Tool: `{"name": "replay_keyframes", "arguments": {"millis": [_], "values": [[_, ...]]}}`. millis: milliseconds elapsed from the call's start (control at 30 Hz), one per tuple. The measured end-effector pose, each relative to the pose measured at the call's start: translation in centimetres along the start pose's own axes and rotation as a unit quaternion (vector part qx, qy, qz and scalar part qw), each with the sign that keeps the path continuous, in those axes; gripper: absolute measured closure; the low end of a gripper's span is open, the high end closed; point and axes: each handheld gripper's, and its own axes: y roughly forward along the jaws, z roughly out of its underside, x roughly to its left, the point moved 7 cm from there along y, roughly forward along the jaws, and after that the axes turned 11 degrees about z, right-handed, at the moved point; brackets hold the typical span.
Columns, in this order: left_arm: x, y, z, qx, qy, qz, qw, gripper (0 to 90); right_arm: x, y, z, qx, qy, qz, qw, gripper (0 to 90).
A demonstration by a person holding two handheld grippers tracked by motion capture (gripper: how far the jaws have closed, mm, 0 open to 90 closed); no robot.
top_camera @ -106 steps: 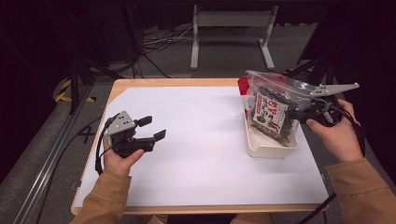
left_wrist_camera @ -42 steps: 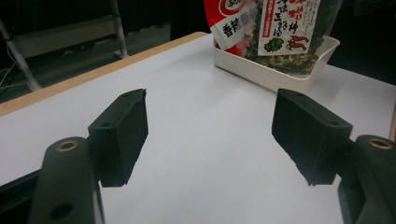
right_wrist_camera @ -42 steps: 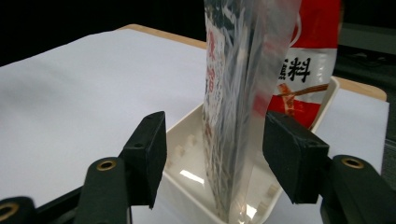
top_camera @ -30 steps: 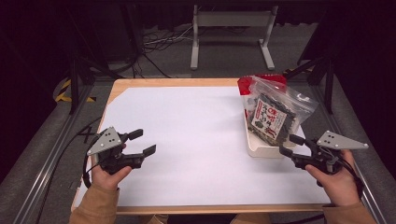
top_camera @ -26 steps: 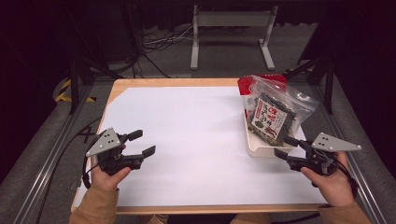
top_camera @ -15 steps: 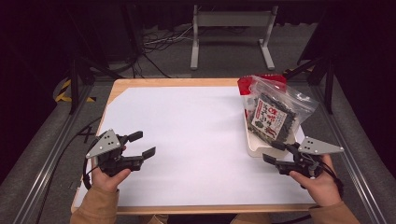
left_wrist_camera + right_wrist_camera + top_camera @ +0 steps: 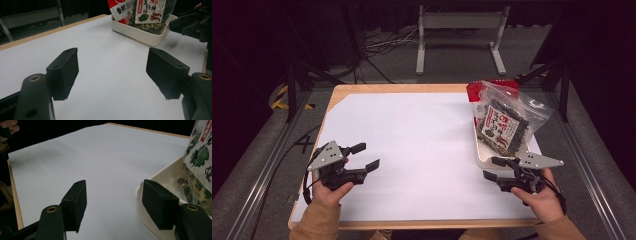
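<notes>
White paper [image 7: 422,150] covers nearly all of the wooden desk [image 7: 387,88], with dark floor and cables behind its far edge. At the right edge, a white tray [image 7: 484,156] lies with its long axis running from the near edge toward the far edge. A clear zip bag [image 7: 504,120] of dark dried food with a printed label leans in it, its top toward the far right corner, and a red packet [image 7: 477,90] shows at the tray's far end. In the left gripper view the tray [image 7: 145,33] sits ahead with the bag [image 7: 150,12] upright in it.

By the near left corner, the left gripper [image 7: 368,157] is held over the paper, pointing right, its 2 jaws wide apart with nothing between them. Close to the near right corner, the right gripper [image 7: 494,168] points left just beside the tray's near end, jaws likewise spread and holding nothing; in its own view the tray rim [image 7: 160,178] lies just beside one jaw.
</notes>
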Motion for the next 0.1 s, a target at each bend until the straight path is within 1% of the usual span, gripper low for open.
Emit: {"name": "replay_keyframes", "arguments": {"millis": [100], "values": [[0.05, 0.0, 0.01, -0.003, -0.002, -0.002, 1.0, 26.7, 0.0, -0.12, -0.12, -0.006, -0.002, 0.001, 1.0, 36.3]]}}
